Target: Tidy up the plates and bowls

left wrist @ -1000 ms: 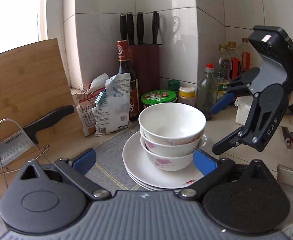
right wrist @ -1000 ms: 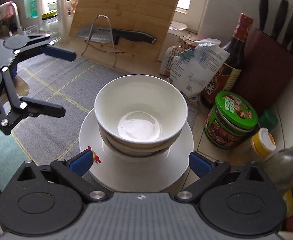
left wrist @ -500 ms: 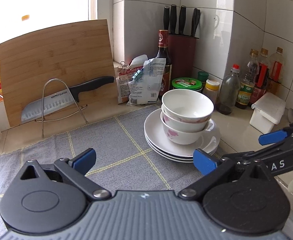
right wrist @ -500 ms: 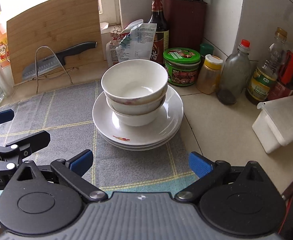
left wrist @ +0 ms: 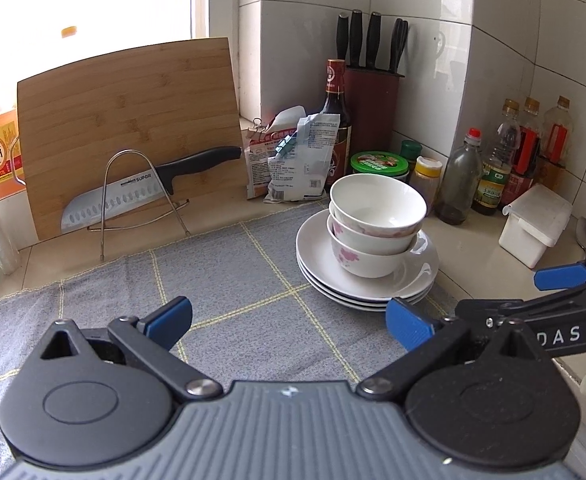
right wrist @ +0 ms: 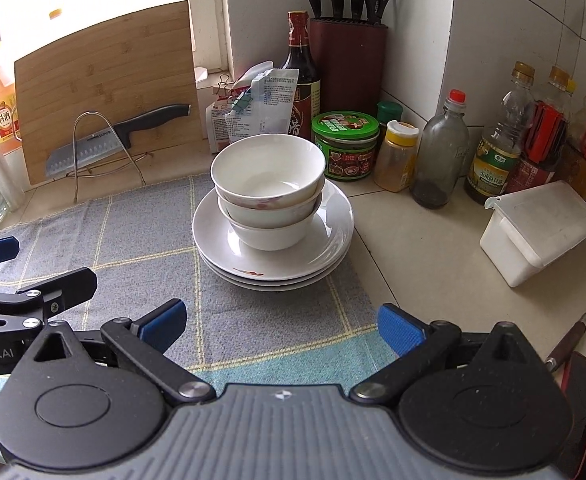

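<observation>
Both tongs released, empty — left tongs (left wrist: 289, 318), right tongs (right wrist: 279, 322) near side of grey cloth (right wrist: 133, 236). Beyond: nested bowls (right wrist: 268, 184) on stacked plates (right wrist: 333, 216).

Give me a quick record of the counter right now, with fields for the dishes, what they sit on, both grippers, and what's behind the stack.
dishes: bowls nested on stacked plates
surface: grey cloth on the counter
left gripper: open, empty, short of the stack
right gripper: open, empty, short of the stack
behind stack: green-lidded jar, sauce bottle, knife block
left of stack: cutting board, knife on a wire stand
</observation>
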The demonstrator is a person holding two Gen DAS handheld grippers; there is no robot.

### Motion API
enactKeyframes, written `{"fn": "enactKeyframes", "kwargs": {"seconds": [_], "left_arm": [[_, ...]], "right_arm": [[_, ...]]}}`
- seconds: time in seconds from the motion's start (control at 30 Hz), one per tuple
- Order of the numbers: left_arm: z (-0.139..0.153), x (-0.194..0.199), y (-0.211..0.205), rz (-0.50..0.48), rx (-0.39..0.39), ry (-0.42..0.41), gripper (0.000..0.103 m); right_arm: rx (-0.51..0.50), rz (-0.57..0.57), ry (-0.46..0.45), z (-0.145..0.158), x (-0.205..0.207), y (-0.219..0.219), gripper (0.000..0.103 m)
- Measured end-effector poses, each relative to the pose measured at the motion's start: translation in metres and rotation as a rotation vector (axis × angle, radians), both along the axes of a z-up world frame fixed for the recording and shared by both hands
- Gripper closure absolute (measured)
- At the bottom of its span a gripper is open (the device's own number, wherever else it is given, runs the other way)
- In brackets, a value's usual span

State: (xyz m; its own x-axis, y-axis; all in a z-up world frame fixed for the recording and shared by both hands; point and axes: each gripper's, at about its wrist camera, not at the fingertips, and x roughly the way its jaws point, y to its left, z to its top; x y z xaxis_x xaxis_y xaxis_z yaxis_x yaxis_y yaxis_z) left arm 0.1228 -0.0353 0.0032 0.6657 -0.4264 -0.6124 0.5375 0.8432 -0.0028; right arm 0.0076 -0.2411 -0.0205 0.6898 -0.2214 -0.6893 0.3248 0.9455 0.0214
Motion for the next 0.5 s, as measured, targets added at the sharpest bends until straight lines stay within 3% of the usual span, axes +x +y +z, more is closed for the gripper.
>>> {"fn": "enactKeyframes", "kwargs": {"seconds": [0.5], "left_arm": [[0.0036,-0.0016,0.0003,0.008,-0.005,-0.002,0.001]], "right_arm": [[-0.006,-0.003,-0.005,0.0043,-0.0024,-0.0012,0.0]]}}
